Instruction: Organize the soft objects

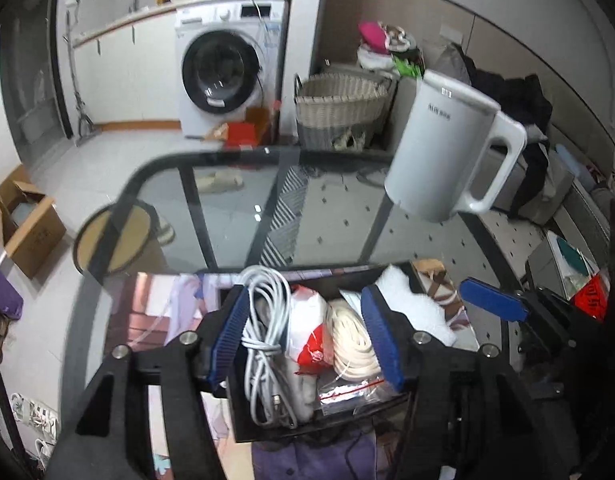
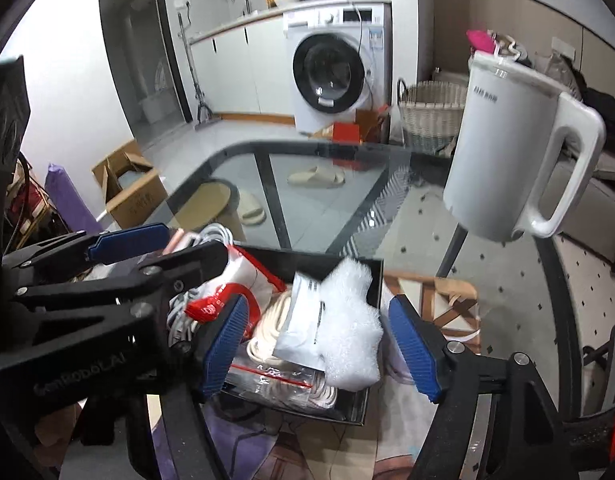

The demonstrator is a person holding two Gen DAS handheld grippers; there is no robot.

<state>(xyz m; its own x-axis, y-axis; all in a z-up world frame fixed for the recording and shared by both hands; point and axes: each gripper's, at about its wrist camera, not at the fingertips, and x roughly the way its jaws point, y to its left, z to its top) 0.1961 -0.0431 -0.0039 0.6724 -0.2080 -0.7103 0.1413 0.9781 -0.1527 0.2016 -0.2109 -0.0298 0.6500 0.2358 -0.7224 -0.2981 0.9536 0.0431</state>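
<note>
A black box (image 1: 267,428) (image 2: 374,280) sits on the glass table and holds soft items. In it lie a grey coiled cable (image 1: 267,328), a red-and-white plastic bag (image 1: 309,332) (image 2: 215,304), a cream coiled cord (image 1: 353,344) (image 2: 267,340), white foam (image 1: 411,308) (image 2: 349,320), a white pouch (image 2: 303,328) and a clear zip bag (image 1: 347,394) (image 2: 267,376). My left gripper (image 1: 305,340) is open above the box, its fingers straddling the cable and cord. My right gripper (image 2: 319,344) is open above the box's right half, over the foam and pouch.
A white electric kettle (image 1: 447,148) (image 2: 511,152) stands on the glass table (image 1: 227,216) (image 2: 327,208) behind the box. A printed cloth (image 1: 155,312) (image 2: 439,300) lies under the box. A wicker basket (image 1: 339,108), washing machine (image 1: 227,68) and cardboard box (image 1: 23,224) stand on the floor beyond.
</note>
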